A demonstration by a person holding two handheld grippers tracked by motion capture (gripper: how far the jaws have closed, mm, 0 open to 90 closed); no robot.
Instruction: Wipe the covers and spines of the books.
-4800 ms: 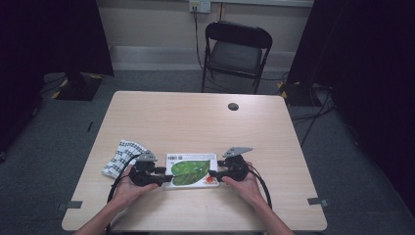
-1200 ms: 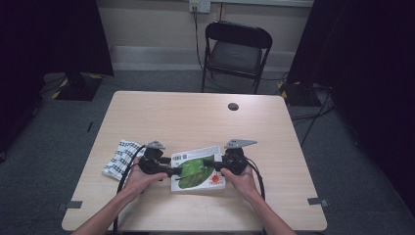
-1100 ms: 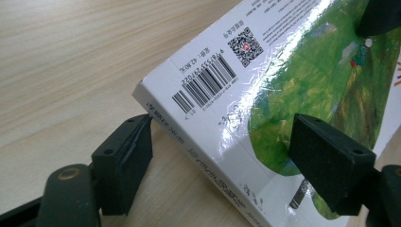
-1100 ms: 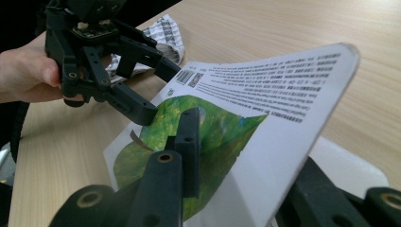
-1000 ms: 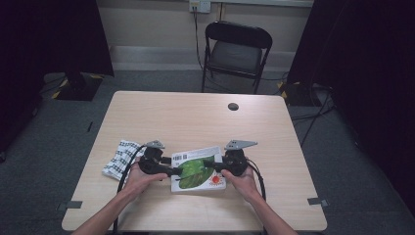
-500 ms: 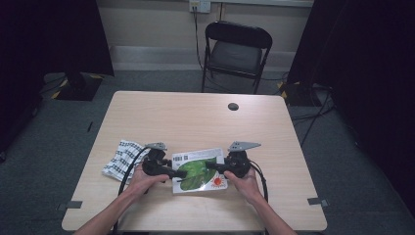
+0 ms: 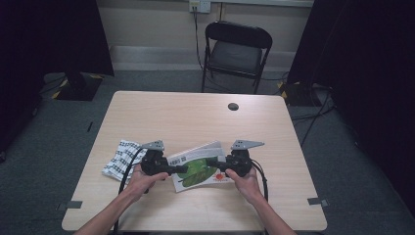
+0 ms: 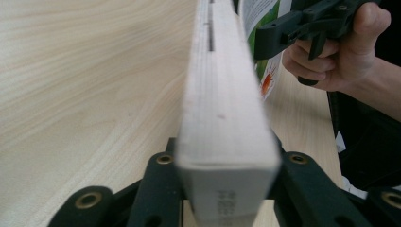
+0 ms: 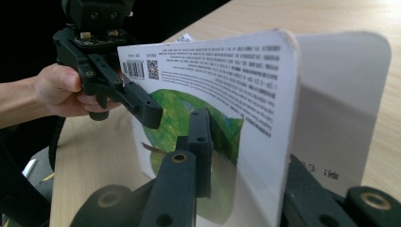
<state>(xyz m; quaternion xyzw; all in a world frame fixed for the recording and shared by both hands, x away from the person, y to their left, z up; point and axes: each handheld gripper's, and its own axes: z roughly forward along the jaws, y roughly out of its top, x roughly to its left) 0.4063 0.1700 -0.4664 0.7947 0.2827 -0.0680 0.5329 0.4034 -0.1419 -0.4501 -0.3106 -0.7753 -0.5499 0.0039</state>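
Both grippers pinching the book!
Left gripper (image 7: 180,169) just closed on the book (image 7: 198,169); right gripper (image 7: 211,162) clamps it. Patterned cloth (image 7: 121,157) at nine o'clock.

Black grippers (image 7: 182,169) (brass screws), grey plates, cables.

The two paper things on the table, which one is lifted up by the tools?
The book with the green leaf cover, gripped from both sides and tilted up. The black-and-white patterned sheet lies flat, untouched, at the left.
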